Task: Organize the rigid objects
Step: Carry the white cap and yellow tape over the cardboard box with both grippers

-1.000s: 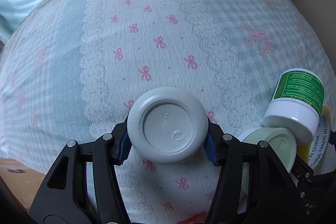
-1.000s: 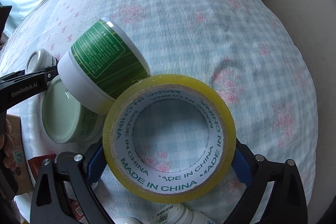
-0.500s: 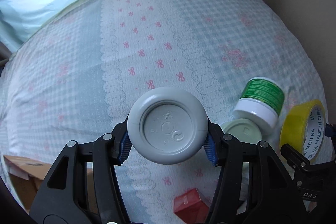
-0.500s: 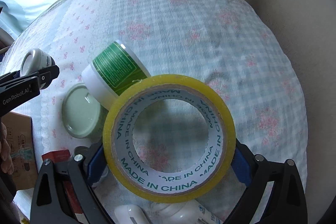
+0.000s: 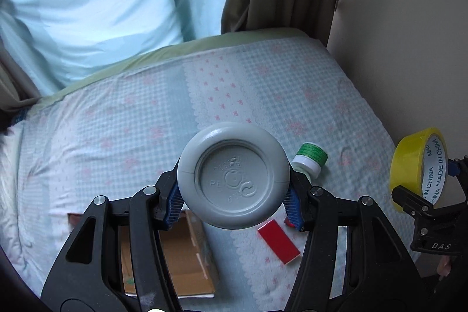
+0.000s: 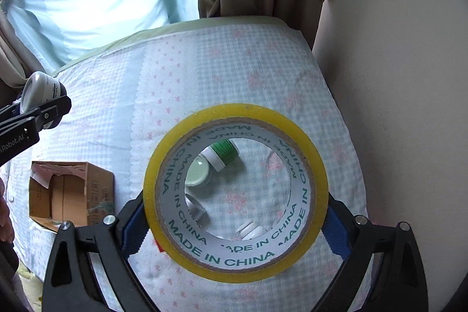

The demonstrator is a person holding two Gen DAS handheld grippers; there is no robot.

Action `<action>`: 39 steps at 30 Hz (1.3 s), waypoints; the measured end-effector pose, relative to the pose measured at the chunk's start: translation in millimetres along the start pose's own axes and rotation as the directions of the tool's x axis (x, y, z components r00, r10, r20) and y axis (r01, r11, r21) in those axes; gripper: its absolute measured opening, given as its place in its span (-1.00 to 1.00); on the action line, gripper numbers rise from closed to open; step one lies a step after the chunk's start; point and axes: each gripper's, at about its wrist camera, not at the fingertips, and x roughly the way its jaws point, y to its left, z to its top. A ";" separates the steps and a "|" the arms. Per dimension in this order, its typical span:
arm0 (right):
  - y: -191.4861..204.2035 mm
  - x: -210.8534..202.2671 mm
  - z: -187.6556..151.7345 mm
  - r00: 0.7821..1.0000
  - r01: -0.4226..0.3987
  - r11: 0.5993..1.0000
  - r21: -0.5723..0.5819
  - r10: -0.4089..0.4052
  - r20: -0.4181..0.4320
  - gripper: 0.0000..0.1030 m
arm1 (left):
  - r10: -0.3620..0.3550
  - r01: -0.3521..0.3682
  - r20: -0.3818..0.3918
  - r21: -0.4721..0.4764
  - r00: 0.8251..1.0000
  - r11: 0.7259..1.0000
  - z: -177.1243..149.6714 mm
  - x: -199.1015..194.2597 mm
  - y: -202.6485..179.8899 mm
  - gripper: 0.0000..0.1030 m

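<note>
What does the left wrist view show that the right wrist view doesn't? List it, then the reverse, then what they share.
Only left wrist: the grey jar's base, and the red box in full. Only right wrist: the pale green lid and small clear jars seen through the tape roll. Both: the tape roll, green-labelled jar, cardboard box, and bedspread.

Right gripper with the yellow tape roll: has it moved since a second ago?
Yes. The right gripper, shut on the yellow tape roll, has lifted away from the bed: the green-labelled jar beside it earlier now looks small through the roll's hole.
</note>
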 end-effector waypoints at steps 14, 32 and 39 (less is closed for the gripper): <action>167.0 -92.0 -16.3 0.993 -0.093 0.990 -0.104 0.100 0.063 0.88 | 0.066 -0.066 -0.013 -0.056 0.998 0.996 -78.9 -104.7 170.4 0.03; 357.7 56.1 -55.1 0.968 -0.228 0.908 -0.352 0.172 -0.184 0.88 | 0.071 -0.095 -0.226 -0.096 0.971 0.991 -165.2 17.1 304.2 0.03; 374.7 147.8 -75.6 0.953 -0.227 0.876 -0.426 0.109 -0.283 0.88 | 0.040 -0.058 -0.319 -0.046 0.947 0.997 -178.5 105.4 295.8 0.03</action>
